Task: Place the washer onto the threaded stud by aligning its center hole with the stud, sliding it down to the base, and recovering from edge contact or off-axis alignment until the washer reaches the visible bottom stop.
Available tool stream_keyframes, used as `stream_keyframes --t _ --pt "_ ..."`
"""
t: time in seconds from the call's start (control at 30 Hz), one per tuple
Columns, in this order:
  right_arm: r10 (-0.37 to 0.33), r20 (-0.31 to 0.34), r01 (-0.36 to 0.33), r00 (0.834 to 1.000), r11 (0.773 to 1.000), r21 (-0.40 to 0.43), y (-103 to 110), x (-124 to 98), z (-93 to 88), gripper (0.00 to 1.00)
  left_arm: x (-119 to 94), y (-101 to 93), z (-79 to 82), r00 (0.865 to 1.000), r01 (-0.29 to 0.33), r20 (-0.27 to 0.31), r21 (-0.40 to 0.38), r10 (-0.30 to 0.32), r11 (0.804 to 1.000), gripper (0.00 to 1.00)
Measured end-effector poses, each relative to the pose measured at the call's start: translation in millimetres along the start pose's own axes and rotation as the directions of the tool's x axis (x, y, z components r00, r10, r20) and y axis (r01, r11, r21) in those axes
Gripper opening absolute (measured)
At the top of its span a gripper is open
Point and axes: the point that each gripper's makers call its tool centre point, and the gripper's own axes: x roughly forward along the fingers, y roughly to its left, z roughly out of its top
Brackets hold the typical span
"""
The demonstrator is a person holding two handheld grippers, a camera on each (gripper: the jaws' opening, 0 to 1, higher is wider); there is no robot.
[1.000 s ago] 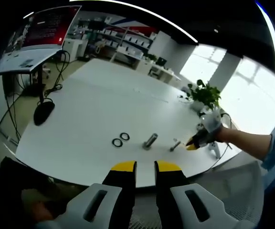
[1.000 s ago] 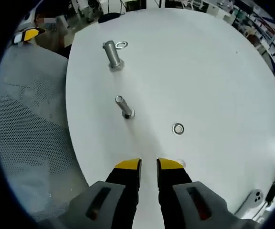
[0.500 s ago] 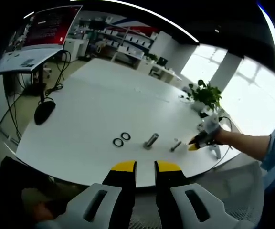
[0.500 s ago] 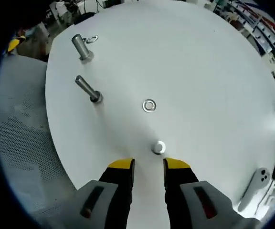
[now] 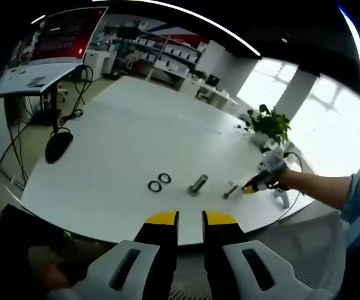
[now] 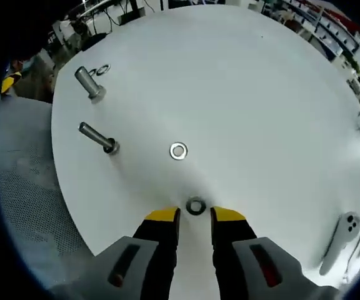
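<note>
In the right gripper view a steel washer (image 6: 195, 205) lies flat on the white table (image 6: 261, 94), just ahead of the gap between my right gripper's (image 6: 195, 217) yellow tips. The jaws are open, and I cannot tell whether they touch it. A second washer (image 6: 179, 150) lies farther out. A thin threaded stud (image 6: 99, 138) and a thicker stud (image 6: 89, 83) stand to the left. In the left gripper view my left gripper (image 5: 190, 219) hangs open and empty off the table's near edge. That view has the thick stud (image 5: 197, 184), the thin stud (image 5: 230, 189) and the right gripper (image 5: 253, 186), held in a hand.
Two dark rings (image 5: 159, 182) lie left of the thick stud. A white controller (image 6: 345, 234) rests near the table's right edge. A potted plant (image 5: 269, 124) stands at the far side. A mesh chair seat (image 6: 30, 187) sits beside the table's left edge.
The right gripper has moved forward along the table, so the near washer now sits at its tips, and its jaws have narrowed slightly. The left gripper has stayed put.
</note>
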Motion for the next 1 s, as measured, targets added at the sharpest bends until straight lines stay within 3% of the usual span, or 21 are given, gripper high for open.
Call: stream_keyframes --t 0.23,0.53,1.0 --pt "-0.023 0.031 0.022 0.999 0.999 0.036 -3.1 0.4 3.4 0.14 0.0 -0.2 -0.1 1.000 0.000 0.000 -0.002 0.000 1.000 0.12" --pt "-0.041 0.053 0.038 0.998 0.998 0.058 -4.7 -0.4 3.3 0.14 0.0 -0.1 0.2 1.000 -0.001 0.002 0.000 0.001 1.000 0.12" --pt "-0.069 0.155 0.061 0.986 0.997 0.050 2.2 -2.0 1.0 0.14 -0.6 0.0 0.7 1.000 0.000 0.005 -0.003 0.000 1.000 0.12"
